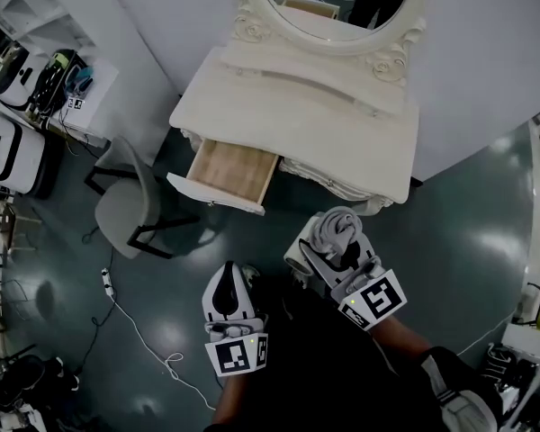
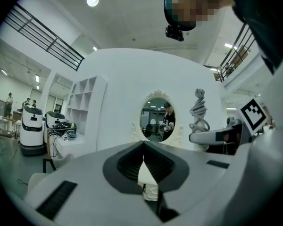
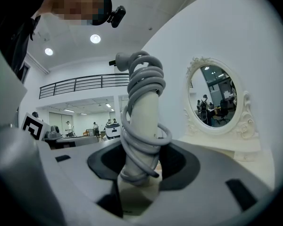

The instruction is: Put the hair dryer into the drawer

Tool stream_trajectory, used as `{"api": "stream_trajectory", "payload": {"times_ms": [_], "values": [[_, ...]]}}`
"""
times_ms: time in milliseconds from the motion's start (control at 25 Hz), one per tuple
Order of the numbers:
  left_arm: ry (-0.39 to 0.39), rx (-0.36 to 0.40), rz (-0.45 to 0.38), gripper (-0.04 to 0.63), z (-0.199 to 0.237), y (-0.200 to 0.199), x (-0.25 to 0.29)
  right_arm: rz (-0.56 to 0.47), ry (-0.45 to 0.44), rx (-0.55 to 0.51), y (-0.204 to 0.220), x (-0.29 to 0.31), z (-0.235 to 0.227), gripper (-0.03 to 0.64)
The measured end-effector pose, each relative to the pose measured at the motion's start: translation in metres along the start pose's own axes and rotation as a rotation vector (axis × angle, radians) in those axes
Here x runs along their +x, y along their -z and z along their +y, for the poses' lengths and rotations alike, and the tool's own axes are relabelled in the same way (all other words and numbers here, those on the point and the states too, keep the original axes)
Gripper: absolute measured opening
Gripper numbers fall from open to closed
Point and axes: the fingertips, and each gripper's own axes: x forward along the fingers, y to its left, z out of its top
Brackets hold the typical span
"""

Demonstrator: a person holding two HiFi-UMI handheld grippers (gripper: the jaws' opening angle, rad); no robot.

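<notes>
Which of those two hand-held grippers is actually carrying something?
The right gripper: its jaws clamp the cord-wrapped hair dryer. The left gripper is shut with nothing in it.

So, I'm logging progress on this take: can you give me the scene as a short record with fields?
hair dryer: held in the right gripper, cord wound round it
right gripper: shut on the hair dryer
left gripper: shut, empty
drawer: open, in the dressing table's front, nothing seen inside
status: hair dryer not yet in the drawer
</notes>
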Motion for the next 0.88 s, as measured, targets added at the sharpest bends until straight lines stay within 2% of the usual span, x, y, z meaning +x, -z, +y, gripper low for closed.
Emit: {"api": "stream_trajectory", "payload": {"times_ms": [520,880], "values": [[-0.003,-0.004,-0.019,0.024,0.037,0.001,0.037,0.004,-0.005,-0.009,0.002,0.048,-0.003,0.201],[0.003,-0.006,-0.004,0.025,0.079,-0.001,0.075,0.03,0.015,0.0,0.01,0.102,-0.009,0.201]]}}
